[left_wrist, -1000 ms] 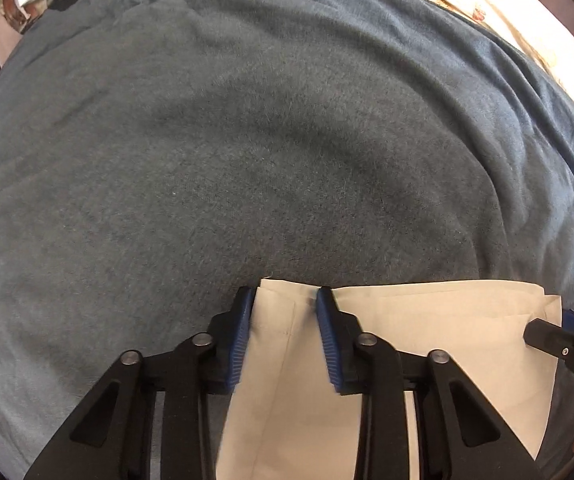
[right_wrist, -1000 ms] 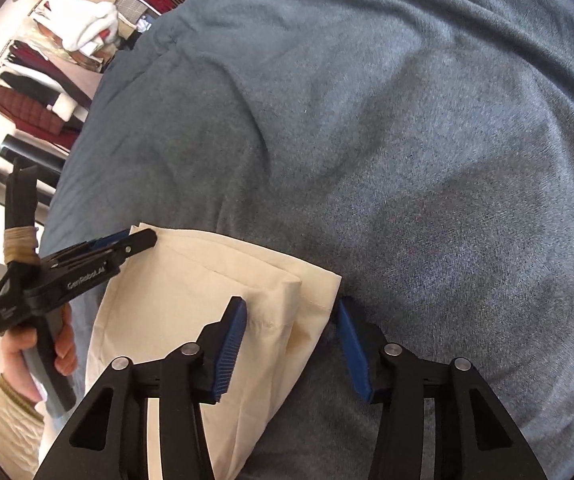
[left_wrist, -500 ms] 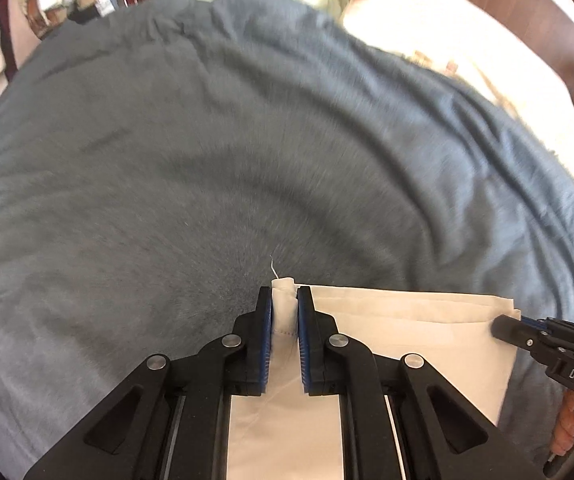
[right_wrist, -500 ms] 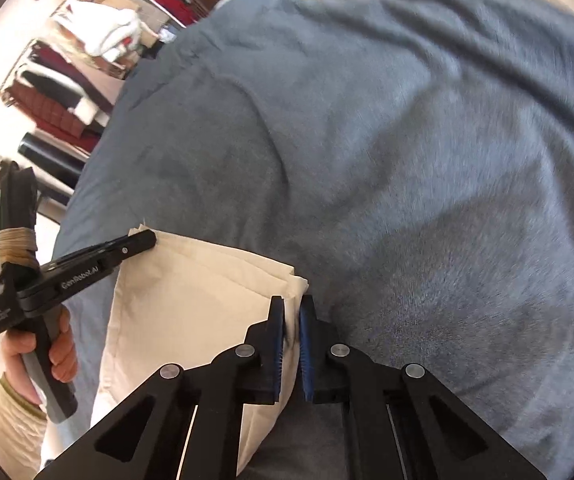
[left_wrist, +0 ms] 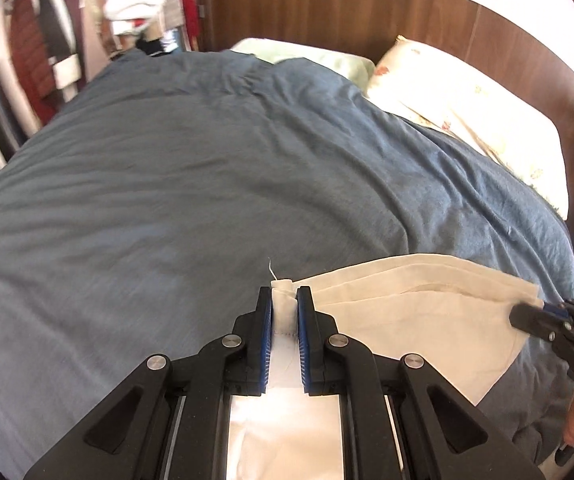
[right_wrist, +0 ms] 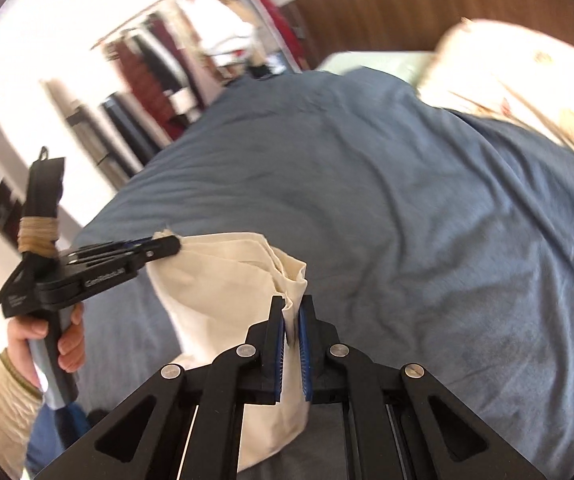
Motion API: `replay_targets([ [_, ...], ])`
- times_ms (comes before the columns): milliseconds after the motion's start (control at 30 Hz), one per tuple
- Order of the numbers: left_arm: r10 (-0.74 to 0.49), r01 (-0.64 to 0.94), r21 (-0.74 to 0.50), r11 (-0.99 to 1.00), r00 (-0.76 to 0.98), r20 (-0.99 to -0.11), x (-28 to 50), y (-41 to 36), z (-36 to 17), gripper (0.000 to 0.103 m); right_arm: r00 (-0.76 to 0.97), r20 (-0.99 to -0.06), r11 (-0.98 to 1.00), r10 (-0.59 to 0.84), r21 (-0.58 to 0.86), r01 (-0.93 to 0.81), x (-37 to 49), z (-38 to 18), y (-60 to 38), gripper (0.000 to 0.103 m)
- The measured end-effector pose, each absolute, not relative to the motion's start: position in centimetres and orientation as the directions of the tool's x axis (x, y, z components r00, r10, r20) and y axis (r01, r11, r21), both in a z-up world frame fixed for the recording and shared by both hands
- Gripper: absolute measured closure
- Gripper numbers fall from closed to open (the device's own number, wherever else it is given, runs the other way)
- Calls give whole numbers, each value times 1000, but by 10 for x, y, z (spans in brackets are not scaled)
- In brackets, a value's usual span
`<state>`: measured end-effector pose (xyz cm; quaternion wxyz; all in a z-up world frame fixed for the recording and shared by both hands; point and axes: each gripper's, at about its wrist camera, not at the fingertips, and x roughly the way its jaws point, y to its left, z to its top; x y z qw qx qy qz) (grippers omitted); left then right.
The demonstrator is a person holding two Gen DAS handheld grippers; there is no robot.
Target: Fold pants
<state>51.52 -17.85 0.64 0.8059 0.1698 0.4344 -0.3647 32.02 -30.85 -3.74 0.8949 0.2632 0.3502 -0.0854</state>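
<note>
The cream pants [left_wrist: 419,312] hang folded in layers between my two grippers, lifted above the blue bedspread [left_wrist: 207,184]. My left gripper [left_wrist: 285,300] is shut on one top corner of the pants. My right gripper [right_wrist: 291,312] is shut on the other top corner of the pants [right_wrist: 223,280]. The right gripper also shows at the right edge of the left wrist view [left_wrist: 527,314]. The left gripper shows in the right wrist view [right_wrist: 167,245], held by a hand. The lower part of the pants is hidden behind the fingers.
Two pillows [left_wrist: 463,92] lie at the head of the bed against a wooden headboard [left_wrist: 367,12]. A rack of hanging clothes [left_wrist: 47,52] stands beyond the far left side of the bed.
Both grippers closed on the top corners of the pants, then lifted them off the bedspread. The views tilted up toward the headboard.
</note>
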Motion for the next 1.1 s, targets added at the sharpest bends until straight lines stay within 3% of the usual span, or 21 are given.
replay_targets([
  [333, -407, 658, -71, 750, 375, -833, 481, -82, 0, 90, 721, -670, 910, 177, 391, 141, 310, -23, -217, 95],
  [800, -324, 595, -75, 800, 323, -889, 440, 0, -48, 90, 579, -767, 954, 277, 291, -71, 284, -55, -119, 95],
  [967, -235, 539, -8, 842, 354, -905, 419, 15, -46, 82, 528, -793, 952, 303, 274, -135, 274, -65, -104, 95],
  [1100, -203, 454, -10, 891, 379, -903, 395, 30, -39, 64, 483, -811, 944, 330, 268, -193, 264, -75, -97, 94],
])
